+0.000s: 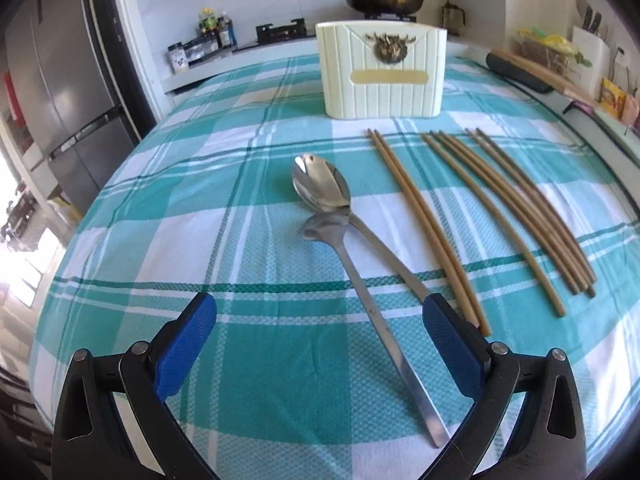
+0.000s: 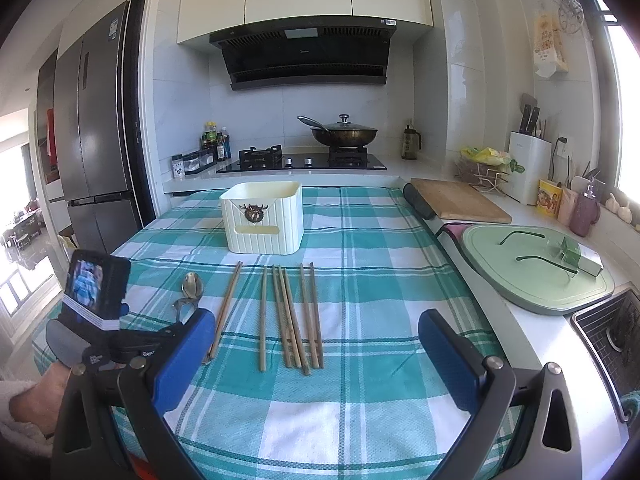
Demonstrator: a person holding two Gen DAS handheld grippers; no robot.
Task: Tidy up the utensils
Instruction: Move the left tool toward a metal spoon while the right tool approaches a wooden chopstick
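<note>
Two steel spoons [image 1: 324,192] lie crossed on the teal checked cloth [image 1: 248,248], bowls pointing away. Several wooden chopsticks [image 1: 500,216] lie to their right. A cream ribbed utensil holder [image 1: 385,68] stands upright behind them. My left gripper [image 1: 320,320] is open, low over the cloth, its fingers on either side of the spoon handles. My right gripper [image 2: 318,340] is open and empty above the near ends of the chopsticks [image 2: 290,316]. The holder [image 2: 264,216] and spoons [image 2: 192,286] also show in the right wrist view, with the left gripper's body [image 2: 96,320] at left.
A wooden cutting board [image 2: 460,200] and a green lidded tray [image 2: 536,268] sit on the counter to the right. A sink [image 2: 612,332] is at far right. The stove with a wok [image 2: 344,134] and bottles [image 2: 216,144] stands behind. A fridge [image 2: 92,128] is left.
</note>
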